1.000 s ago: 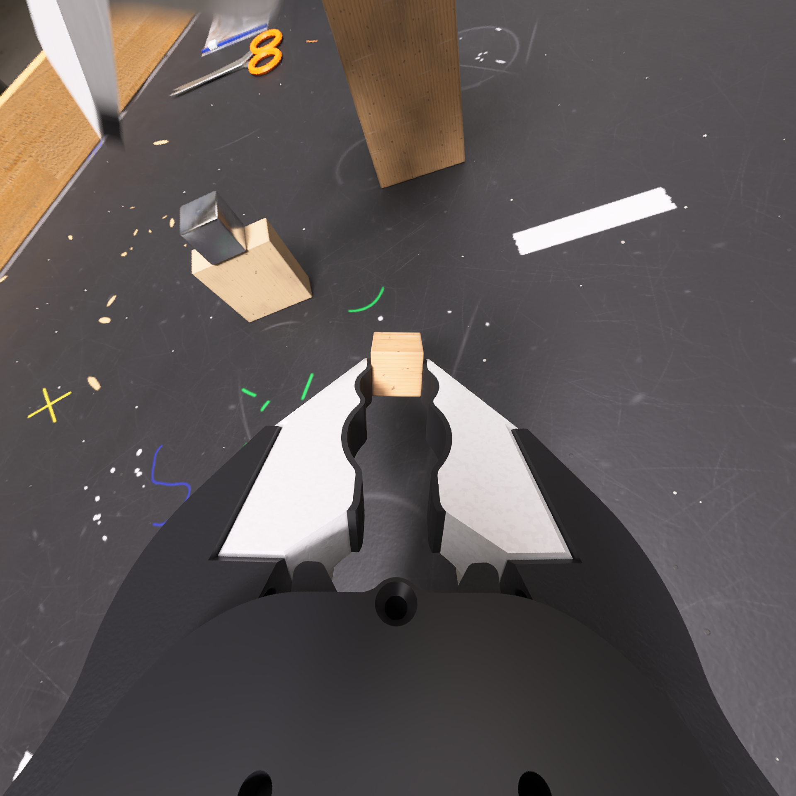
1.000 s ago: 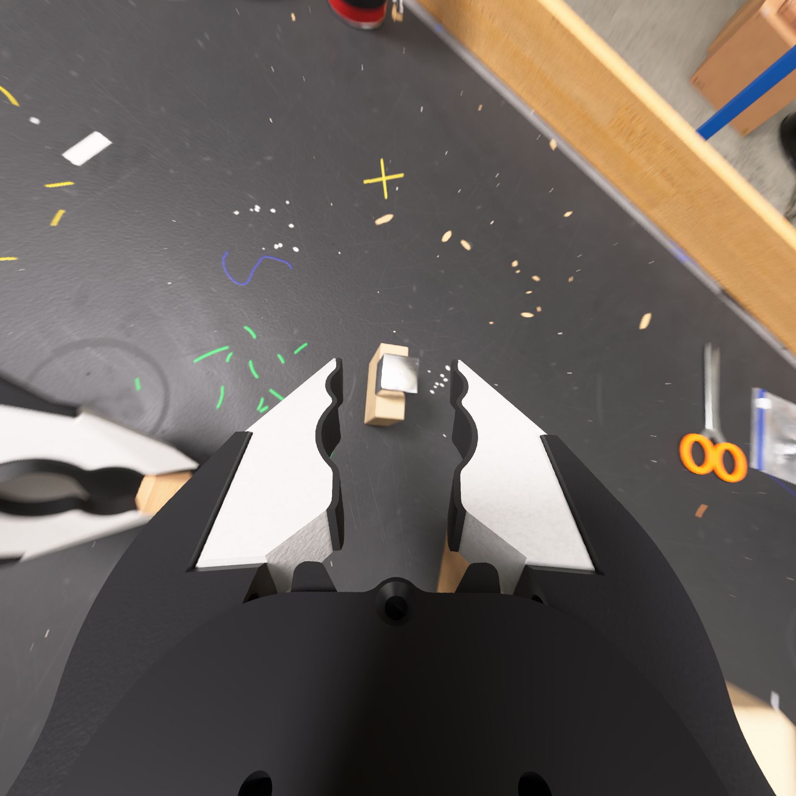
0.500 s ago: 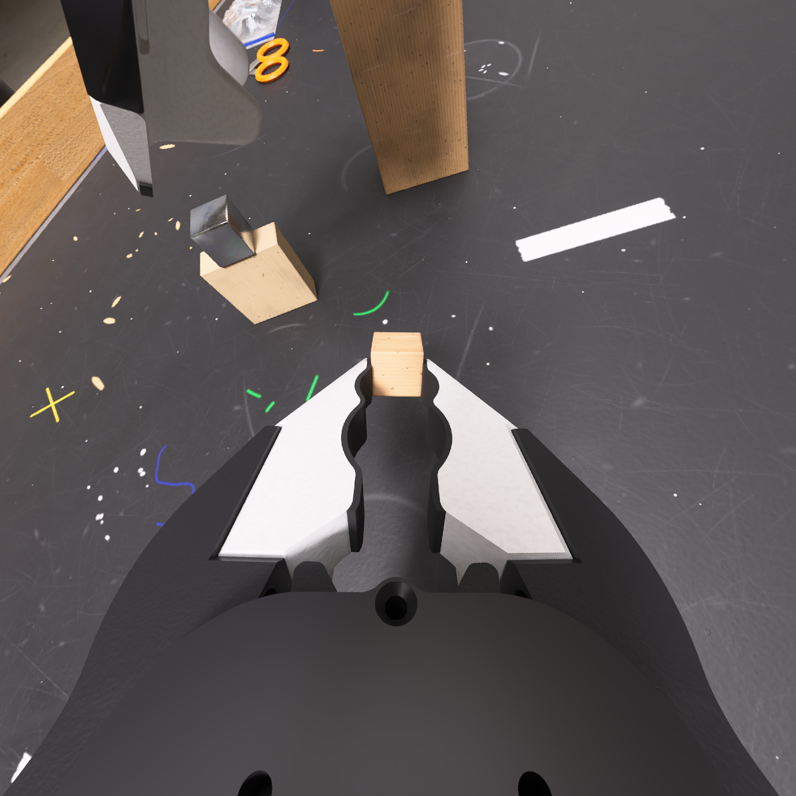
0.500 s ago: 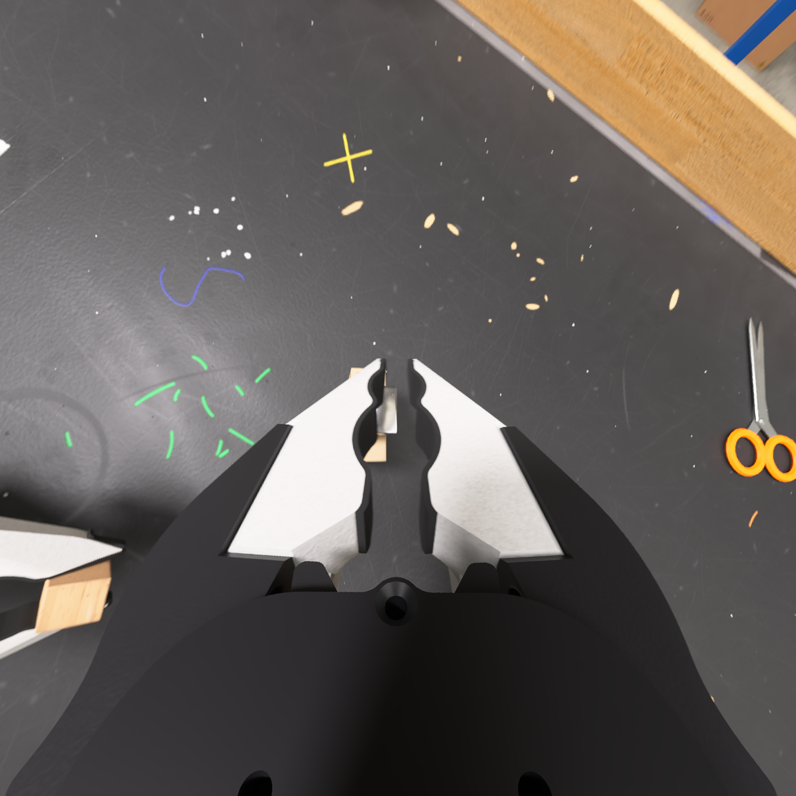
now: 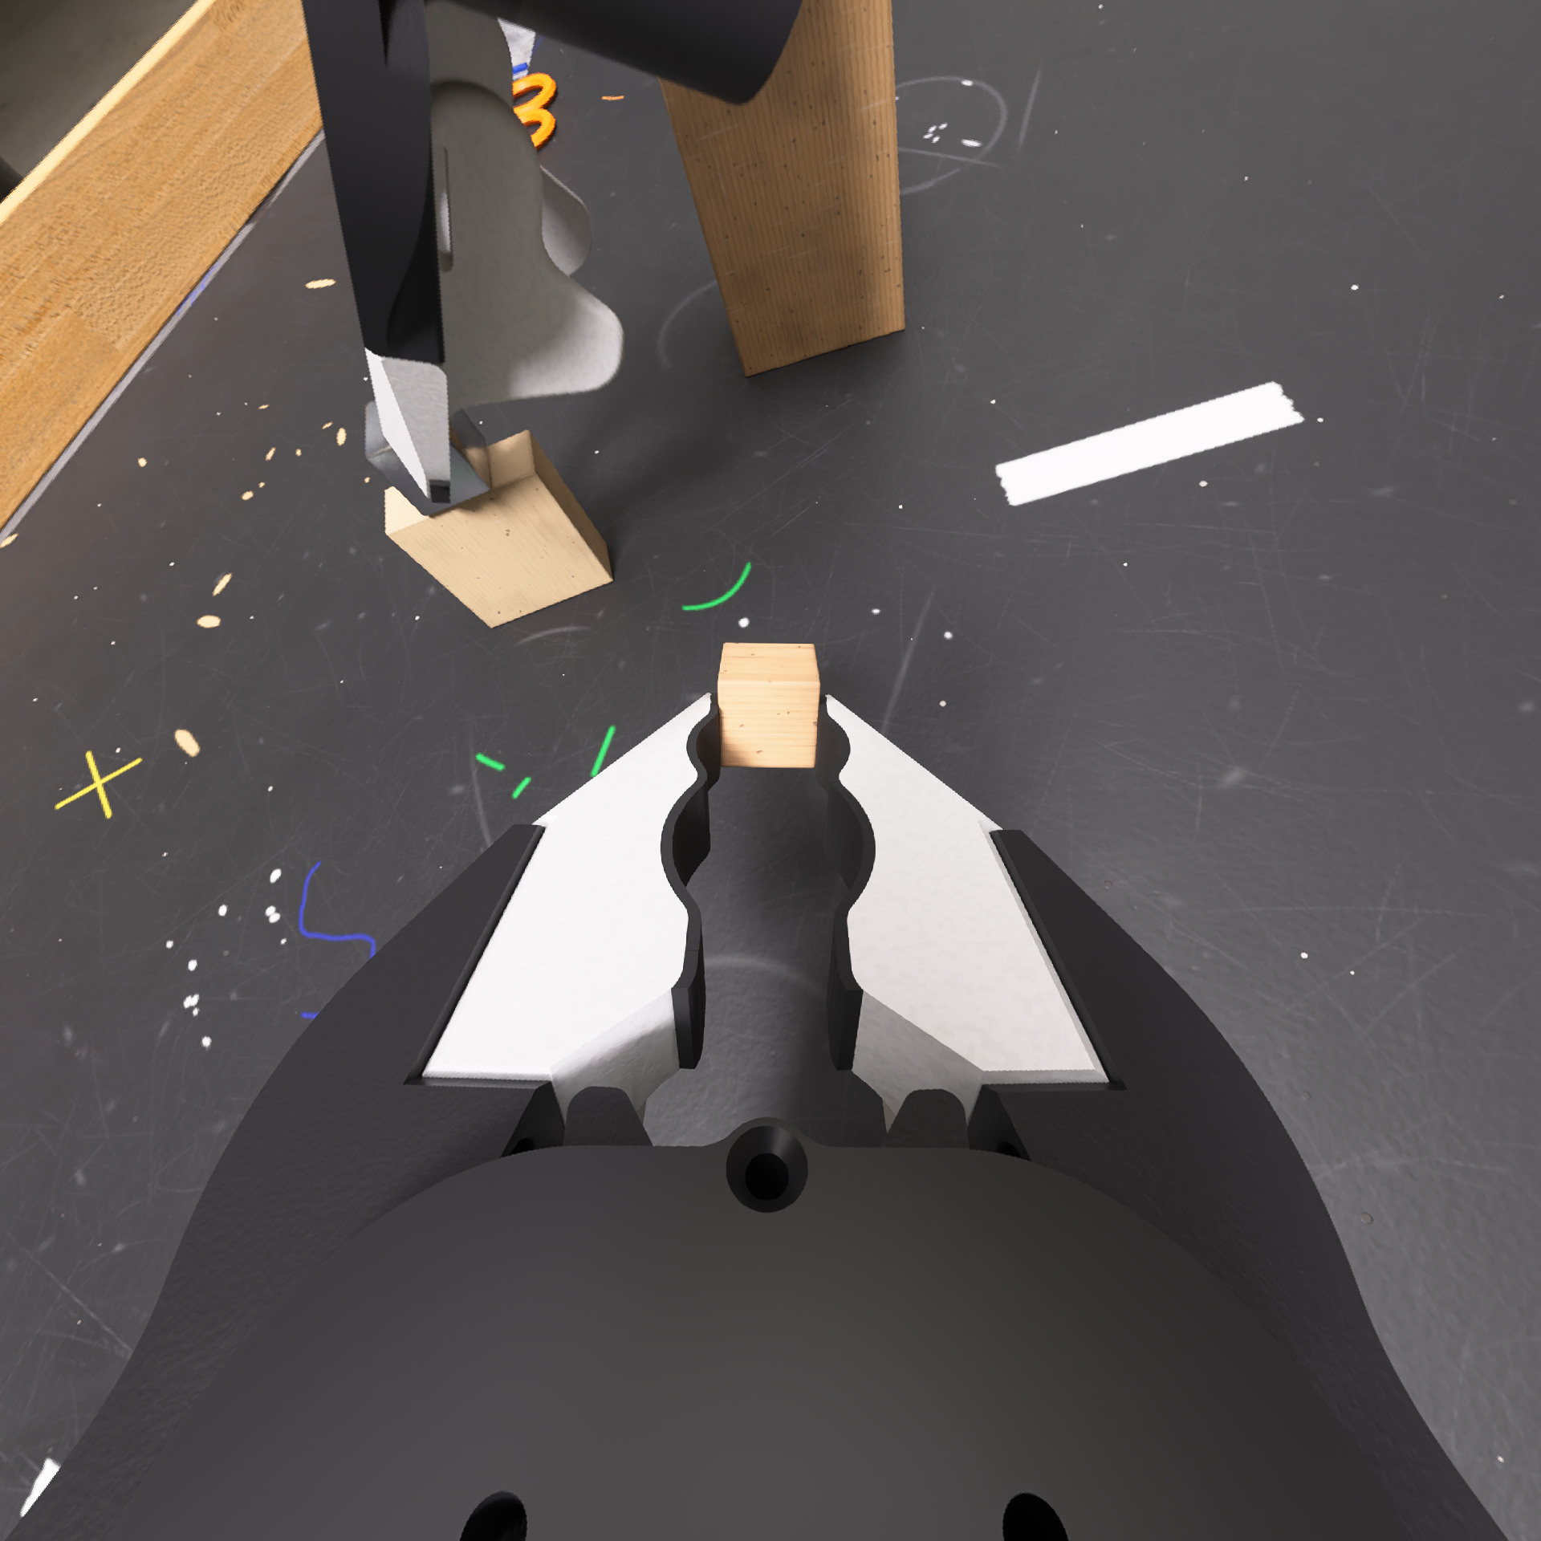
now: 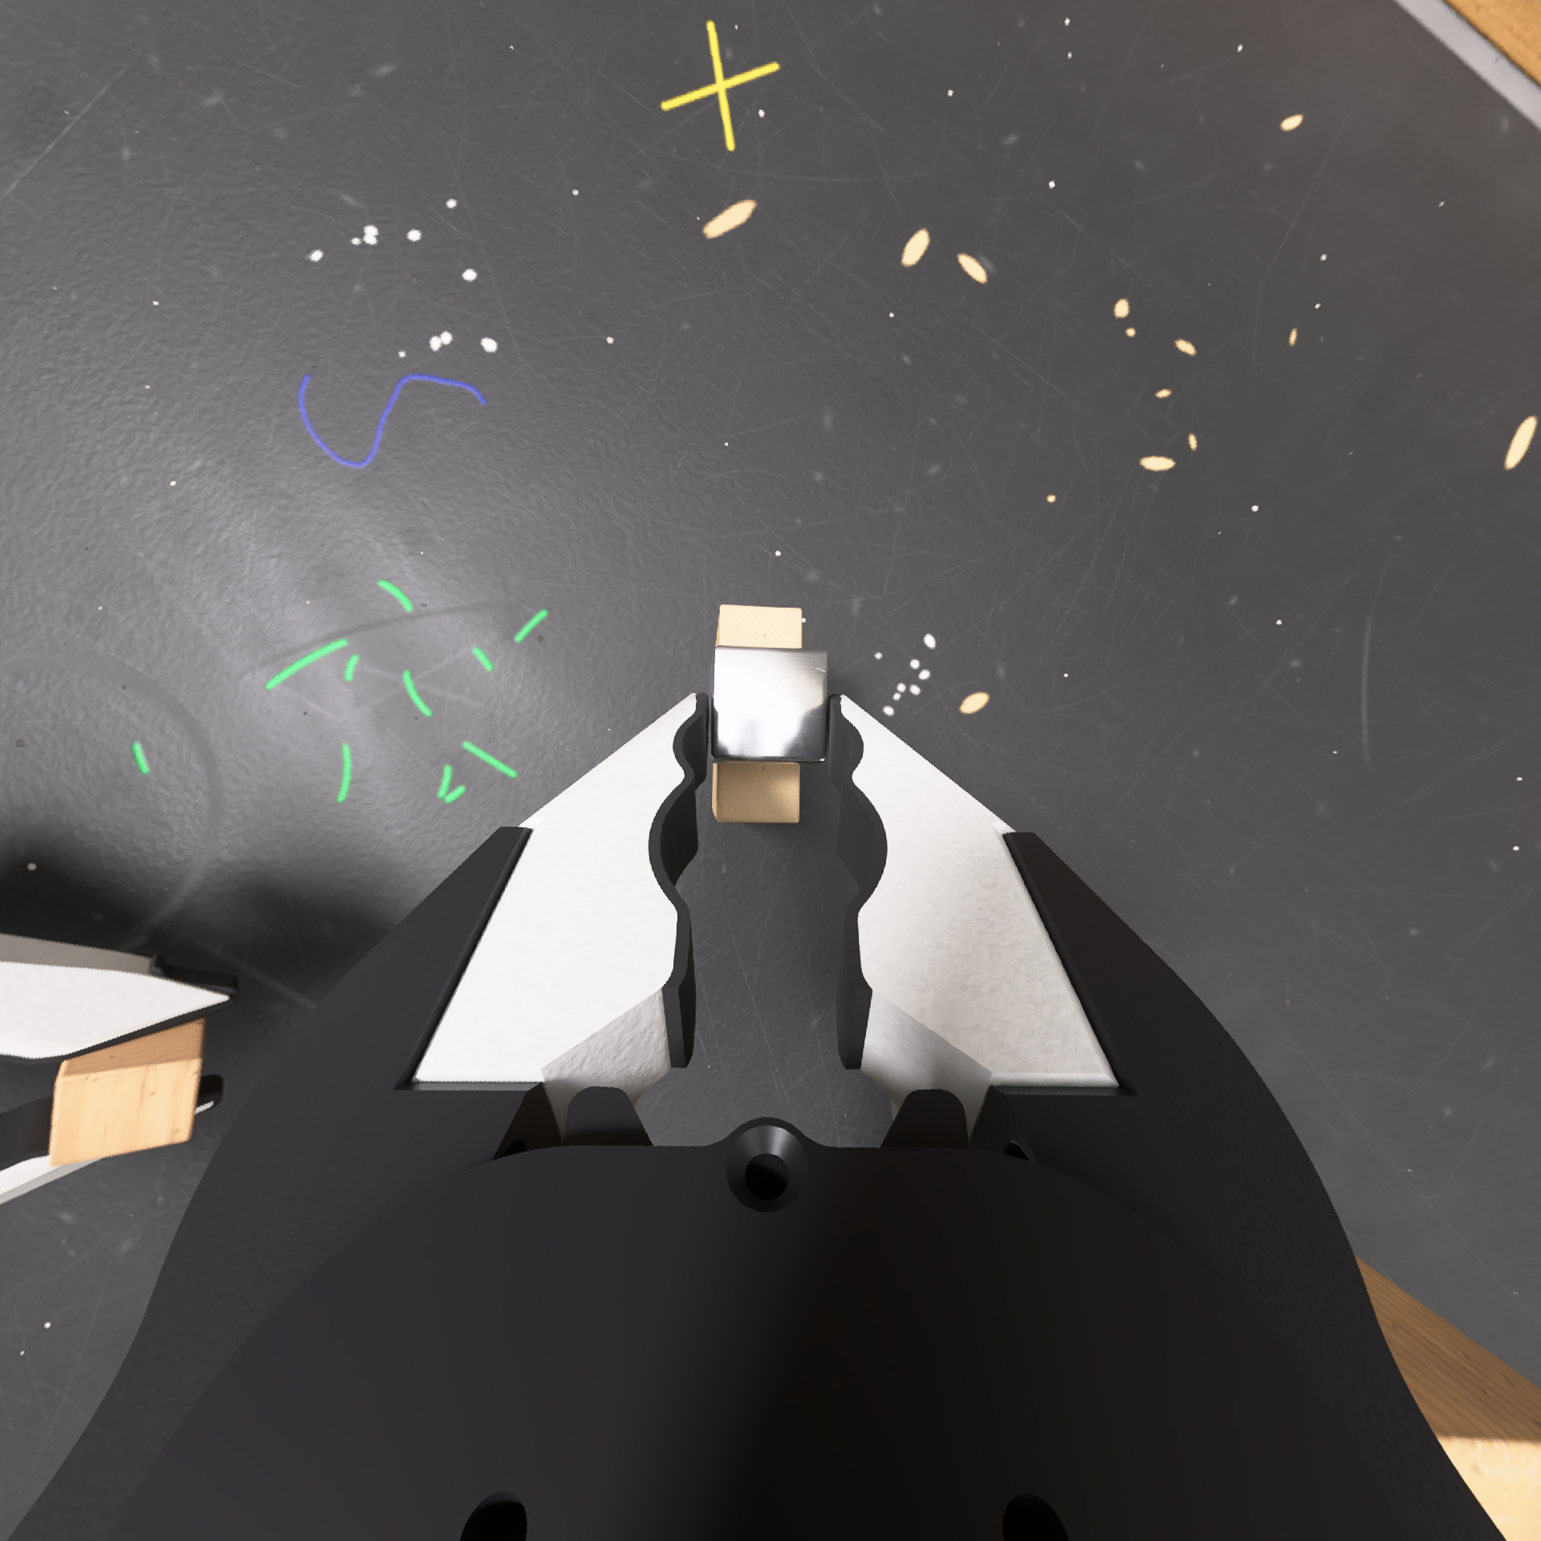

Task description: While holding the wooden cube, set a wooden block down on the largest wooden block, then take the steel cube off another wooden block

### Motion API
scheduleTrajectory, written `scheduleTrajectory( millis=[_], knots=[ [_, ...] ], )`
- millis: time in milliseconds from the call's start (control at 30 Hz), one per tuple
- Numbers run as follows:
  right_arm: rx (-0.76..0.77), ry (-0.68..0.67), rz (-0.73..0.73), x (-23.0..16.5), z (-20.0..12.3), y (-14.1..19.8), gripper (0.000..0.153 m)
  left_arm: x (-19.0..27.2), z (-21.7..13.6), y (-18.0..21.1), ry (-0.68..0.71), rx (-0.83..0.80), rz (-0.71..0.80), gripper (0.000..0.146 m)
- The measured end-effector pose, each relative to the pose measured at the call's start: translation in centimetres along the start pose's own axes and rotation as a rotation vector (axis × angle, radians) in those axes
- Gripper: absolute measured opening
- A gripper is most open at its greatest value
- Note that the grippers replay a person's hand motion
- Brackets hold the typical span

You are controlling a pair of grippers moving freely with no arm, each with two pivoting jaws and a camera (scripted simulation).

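As the right gripper [image 6: 769,709] pinches the steel cube [image 6: 769,705] atop a small wooden block [image 6: 757,796], the left gripper [image 5: 767,709] clamps the wooden cube [image 5: 768,705] above the dark table [image 5: 1167,750].

Risk, by the look of it: the smooth steel could slip from the fingertip hold, or a skewed lift could drag and tip the block beneath. A tall wooden block [image 5: 800,183] stands just behind, near enough to be knocked; orange scissors [image 5: 538,108] and a white tape strip [image 5: 1146,442] lie farther off.

Glossy steel cube [image 6: 769,705], matt wood block [image 6: 757,792]
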State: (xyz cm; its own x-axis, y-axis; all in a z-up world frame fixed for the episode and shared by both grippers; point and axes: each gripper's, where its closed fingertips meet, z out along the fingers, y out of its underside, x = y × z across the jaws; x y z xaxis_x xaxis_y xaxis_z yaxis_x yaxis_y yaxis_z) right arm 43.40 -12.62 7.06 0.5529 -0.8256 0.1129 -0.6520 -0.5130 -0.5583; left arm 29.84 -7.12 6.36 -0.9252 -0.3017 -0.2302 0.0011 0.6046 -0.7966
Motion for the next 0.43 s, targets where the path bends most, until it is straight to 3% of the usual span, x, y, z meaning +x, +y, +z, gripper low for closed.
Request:
scheduleTrajectory(
  millis=[133,267,433],
  knots=[
    [0.050,0.035,-0.046,0.0,-3.1,-1.0,0.028,0.2,0.1,0.2,-0.002,-0.009,0.012,0.021],
    [0.107,0.130,-0.085,2.1,-10.9,-1.7,0.028,-0.2,-0.1,0.1,-0.006,0.001,-0.005,0.021],
    [0.086,0.228,-0.016,7.5,-19.1,0.5,0.028,0.1,0.1,0.1,0.008,0.001,-0.011,0.021]
  ],
)
